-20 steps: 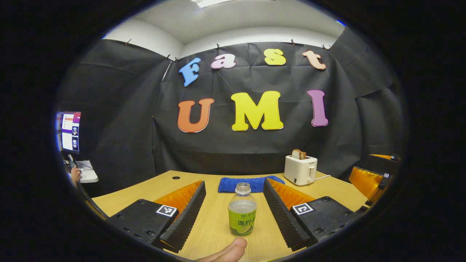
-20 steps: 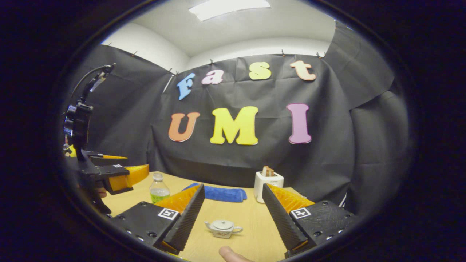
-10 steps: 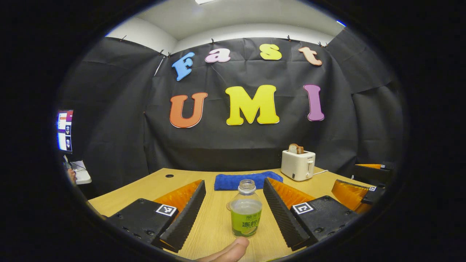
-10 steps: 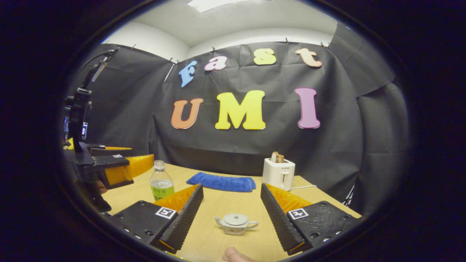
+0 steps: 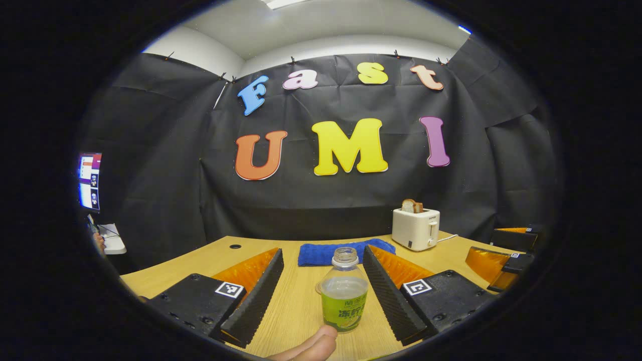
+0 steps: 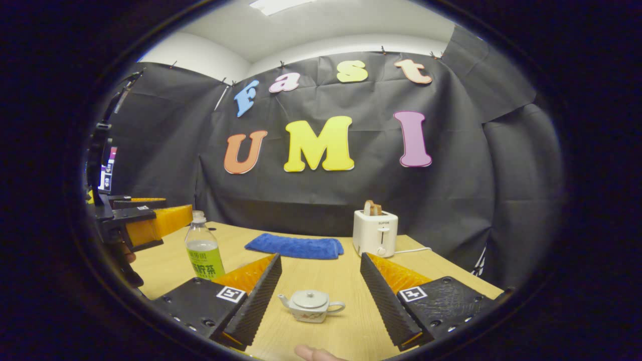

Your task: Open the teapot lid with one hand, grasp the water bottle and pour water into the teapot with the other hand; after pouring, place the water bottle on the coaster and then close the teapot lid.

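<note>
Closing in is what marks this moment: over the last second the left tongs point(image 5: 321, 296) have crept forward until the water bottle point(image 5: 344, 296) sits larger between their spread fingers, now nearer the right-hand finger than the left and touching neither. A thumb point(image 5: 313, 346) shows at the bottom edge, just in front of the bottle. The bottle has no cap, stands upright on the table point(image 5: 296, 311), and is roughly two-thirds full of clear liquid. A rounded edge peeks out just behind the bottle's left shoulder; it may be the coaster, though too little of it shows to tell.

In the right gripper view, the right tongs point(image 6: 321, 301) have likewise dropped and steadied, released and wide, with the teapot point(image 6: 312, 306) framed between their fingers, lid point(image 6: 309, 299) on and spout pointing left. Nothing is gripped on either side. That puts the task at its very start: both approaches are lined up, but neither the lid lift nor the bottle grasp has begun. The left tongs probably want a slight shift to centre the bottle before clamping, since an off-centre squeeze on a soft, open bottle could tip or spill it.

Beyond the bottle lies a folded blue towel point(image 5: 343, 253), and beyond the towel to its right stands a white toaster point(image 5: 415, 229) holding a slice of bread point(image 5: 411, 205).
</note>
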A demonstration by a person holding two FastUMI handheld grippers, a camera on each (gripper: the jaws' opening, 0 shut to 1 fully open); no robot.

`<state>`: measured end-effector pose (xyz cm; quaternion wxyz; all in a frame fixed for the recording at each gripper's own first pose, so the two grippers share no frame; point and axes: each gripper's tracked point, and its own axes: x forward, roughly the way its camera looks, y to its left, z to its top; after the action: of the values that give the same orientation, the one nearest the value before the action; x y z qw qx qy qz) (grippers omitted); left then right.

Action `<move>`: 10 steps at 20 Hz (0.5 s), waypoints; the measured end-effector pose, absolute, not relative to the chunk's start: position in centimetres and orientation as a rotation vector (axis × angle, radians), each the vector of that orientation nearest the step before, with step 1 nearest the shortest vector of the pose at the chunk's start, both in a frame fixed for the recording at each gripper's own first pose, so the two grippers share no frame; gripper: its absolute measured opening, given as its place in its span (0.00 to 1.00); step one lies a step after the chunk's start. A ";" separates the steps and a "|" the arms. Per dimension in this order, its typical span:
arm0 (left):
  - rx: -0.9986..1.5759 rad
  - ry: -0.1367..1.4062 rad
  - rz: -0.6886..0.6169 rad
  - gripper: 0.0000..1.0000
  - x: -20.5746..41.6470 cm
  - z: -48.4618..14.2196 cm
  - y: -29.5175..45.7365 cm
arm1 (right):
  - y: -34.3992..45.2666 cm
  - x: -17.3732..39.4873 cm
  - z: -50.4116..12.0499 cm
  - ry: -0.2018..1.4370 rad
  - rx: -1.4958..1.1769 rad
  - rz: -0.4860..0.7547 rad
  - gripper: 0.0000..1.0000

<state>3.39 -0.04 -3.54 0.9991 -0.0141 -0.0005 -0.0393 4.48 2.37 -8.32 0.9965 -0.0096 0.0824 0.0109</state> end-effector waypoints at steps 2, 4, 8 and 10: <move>-0.010 0.007 -0.078 0.99 3.4 -4.0 0.0 | 2.6 5.0 -10.5 0.224 -0.053 0.026 0.96; -0.004 0.023 -0.093 0.99 3.6 -4.7 -0.2 | 3.1 5.7 -12.6 0.270 -0.069 0.037 0.95; 0.025 0.058 -0.099 0.99 4.0 -6.1 -0.1 | 4.1 7.6 -15.8 0.356 -0.007 0.069 0.91; 0.013 0.066 -0.098 0.99 4.2 -6.5 0.0 | 4.4 8.0 -16.4 0.371 -0.004 0.082 0.77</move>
<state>4.19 -0.02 -6.51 0.9982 0.0066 0.0330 -0.0489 7.99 4.36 -16.38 0.9820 -0.0021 0.1844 0.0409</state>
